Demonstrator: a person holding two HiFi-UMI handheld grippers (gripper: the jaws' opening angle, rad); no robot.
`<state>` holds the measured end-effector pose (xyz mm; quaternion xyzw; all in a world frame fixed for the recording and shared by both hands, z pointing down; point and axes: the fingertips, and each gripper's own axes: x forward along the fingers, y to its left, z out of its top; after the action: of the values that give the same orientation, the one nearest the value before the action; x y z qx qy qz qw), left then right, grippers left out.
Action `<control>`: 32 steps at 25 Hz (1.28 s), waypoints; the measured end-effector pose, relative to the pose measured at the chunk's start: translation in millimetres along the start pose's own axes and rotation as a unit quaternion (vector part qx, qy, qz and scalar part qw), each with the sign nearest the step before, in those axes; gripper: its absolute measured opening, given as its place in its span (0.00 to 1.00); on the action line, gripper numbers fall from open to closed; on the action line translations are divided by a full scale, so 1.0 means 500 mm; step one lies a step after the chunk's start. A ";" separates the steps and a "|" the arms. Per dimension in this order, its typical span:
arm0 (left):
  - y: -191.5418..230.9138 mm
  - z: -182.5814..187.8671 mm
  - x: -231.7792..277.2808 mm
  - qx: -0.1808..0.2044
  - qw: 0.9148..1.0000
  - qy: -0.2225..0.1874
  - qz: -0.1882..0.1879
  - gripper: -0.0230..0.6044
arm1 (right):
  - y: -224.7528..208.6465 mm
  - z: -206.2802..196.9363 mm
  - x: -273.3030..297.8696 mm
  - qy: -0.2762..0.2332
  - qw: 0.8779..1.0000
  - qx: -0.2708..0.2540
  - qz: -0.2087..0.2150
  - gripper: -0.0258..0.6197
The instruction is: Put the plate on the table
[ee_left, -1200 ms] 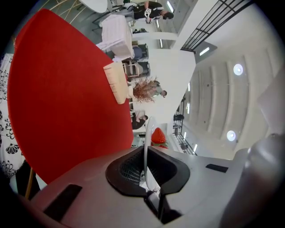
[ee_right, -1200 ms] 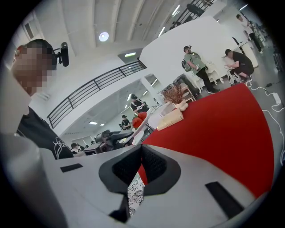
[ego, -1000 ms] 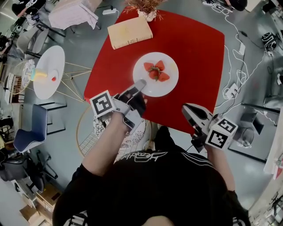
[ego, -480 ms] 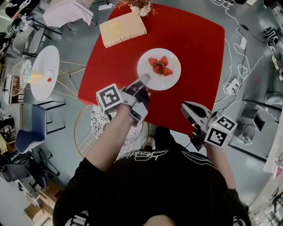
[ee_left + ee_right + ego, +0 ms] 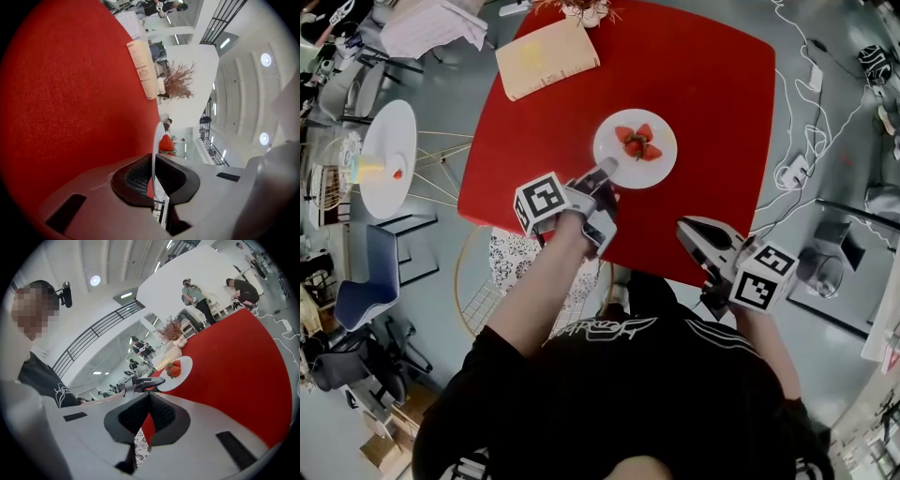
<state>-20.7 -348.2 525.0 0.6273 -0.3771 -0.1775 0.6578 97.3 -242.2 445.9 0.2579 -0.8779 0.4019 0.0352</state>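
The left claw [image 5: 602,174] is clenched on the near rim of the plate [image 5: 662,161], with the thin white edge pinched between its pads. The plate carries strawberries [image 5: 637,142] and lies over the middle of the red surface [image 5: 722,84]. Whether it rests there or hangs just above, I cannot tell. A book [image 5: 547,58] lies beyond the plate, to its left. The right claw [image 5: 686,228] is nearer the person than the plate and apart from it, its jaws pressed together with nothing between them.
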 end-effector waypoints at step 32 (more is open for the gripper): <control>0.076 -0.007 0.039 -0.048 0.997 0.014 0.064 0.12 | -0.049 0.007 -0.004 -0.005 1.000 0.029 0.004 0.05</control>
<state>-14.5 -353.6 567.0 0.5720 -0.3981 -0.1439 0.7026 111.4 -257.3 460.0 0.2574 -0.8668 0.4265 0.0222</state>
